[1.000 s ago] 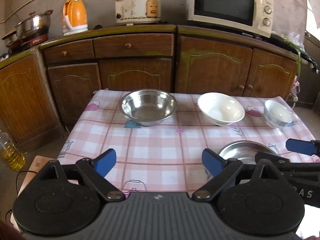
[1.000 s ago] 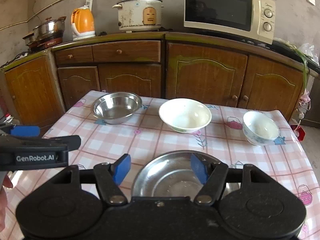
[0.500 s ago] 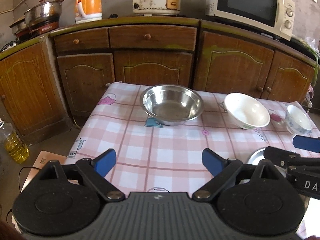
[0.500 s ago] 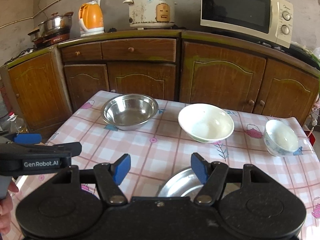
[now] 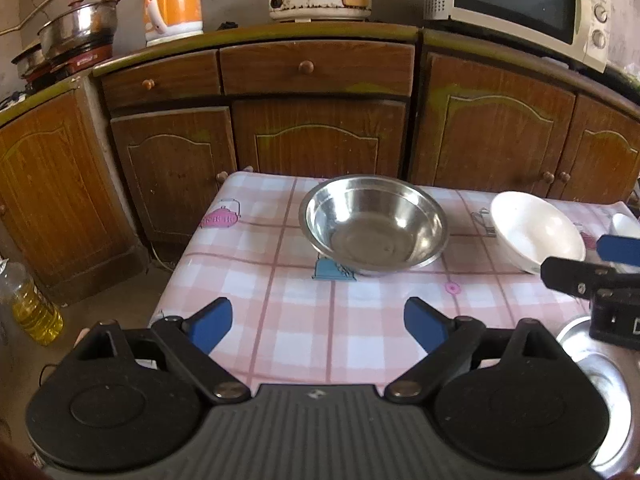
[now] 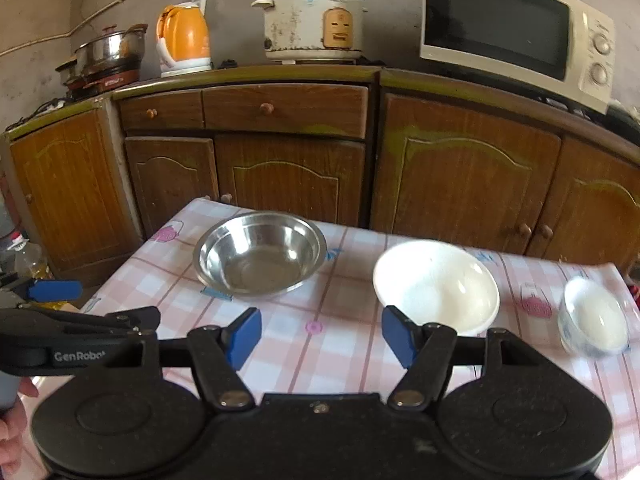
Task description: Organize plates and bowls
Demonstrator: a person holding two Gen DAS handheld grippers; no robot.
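Note:
A steel bowl (image 5: 376, 224) (image 6: 260, 254) sits at the table's far left. A large white bowl (image 5: 534, 232) (image 6: 438, 286) stands to its right, and a small white bowl with blue pattern (image 6: 594, 318) at the far right. A steel plate (image 5: 600, 364) lies at the near right edge, partly hidden under my right gripper's body. My left gripper (image 5: 318, 326) is open and empty above the near table edge, short of the steel bowl. My right gripper (image 6: 320, 336) is open and empty, between the steel bowl and the large white bowl.
The table has a pink checked cloth (image 5: 304, 304). Wooden cabinets (image 6: 288, 184) stand behind it, with a microwave (image 6: 516, 36), rice cooker (image 6: 312, 24), orange kettle (image 6: 184, 42) and pots (image 6: 108, 54) on top. An oil bottle (image 5: 28, 304) stands on the floor at left.
Both grippers have moved forward and lifted their view; the steel plate has dropped out of the right wrist view. Both stay open and empty.

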